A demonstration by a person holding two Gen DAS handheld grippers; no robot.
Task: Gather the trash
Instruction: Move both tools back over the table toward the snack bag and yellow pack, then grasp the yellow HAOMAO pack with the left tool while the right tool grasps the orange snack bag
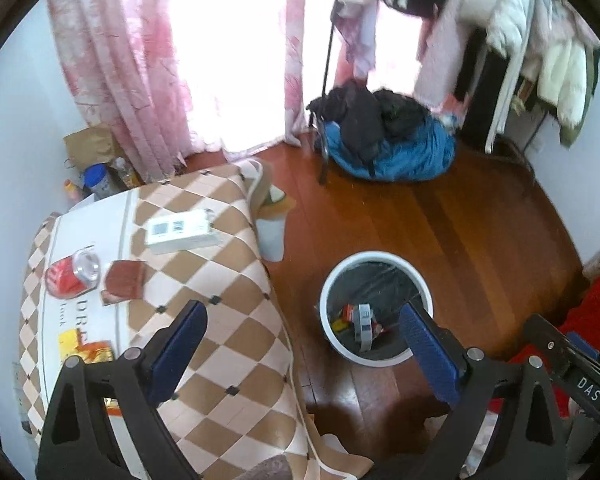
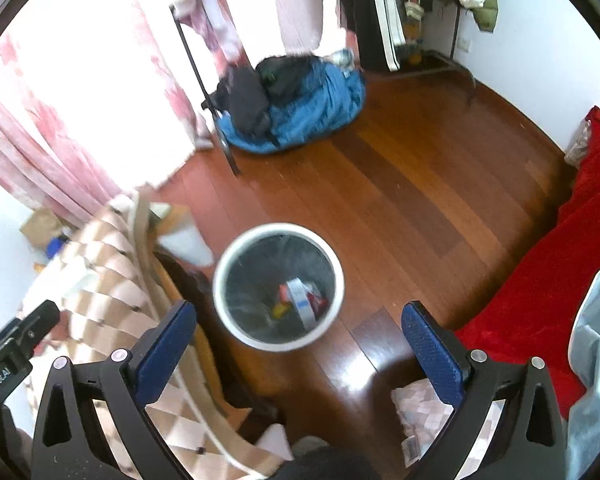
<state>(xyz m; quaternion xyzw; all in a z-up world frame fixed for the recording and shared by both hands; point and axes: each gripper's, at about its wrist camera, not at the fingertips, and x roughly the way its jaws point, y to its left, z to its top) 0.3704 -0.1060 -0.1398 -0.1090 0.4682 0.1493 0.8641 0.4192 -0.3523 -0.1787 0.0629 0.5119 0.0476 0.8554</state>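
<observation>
A white round bin (image 1: 332, 280) with a black liner stands on the wooden floor beside the table, with several wrappers at its bottom. On the checkered table (image 1: 228, 320) lie a crushed red can (image 1: 70, 274), a brown wrapper (image 1: 124, 282), a white box (image 1: 180, 230) and a yellow wrapper (image 1: 86, 350). My left gripper (image 1: 302, 350) hangs open over the table's edge, empty. My right gripper (image 2: 300, 350) is open and empty above the floor, just in front of the bin (image 2: 236, 320). The right view is slightly blurred.
A blue and black heap of clothes (image 1: 384, 140) lies by a chair on the floor. Pink curtains (image 1: 128, 80) cover the bright window. A red blanket (image 2: 556, 280) lies at the right. Bottles and a paper bag (image 1: 90, 148) sit in the left corner.
</observation>
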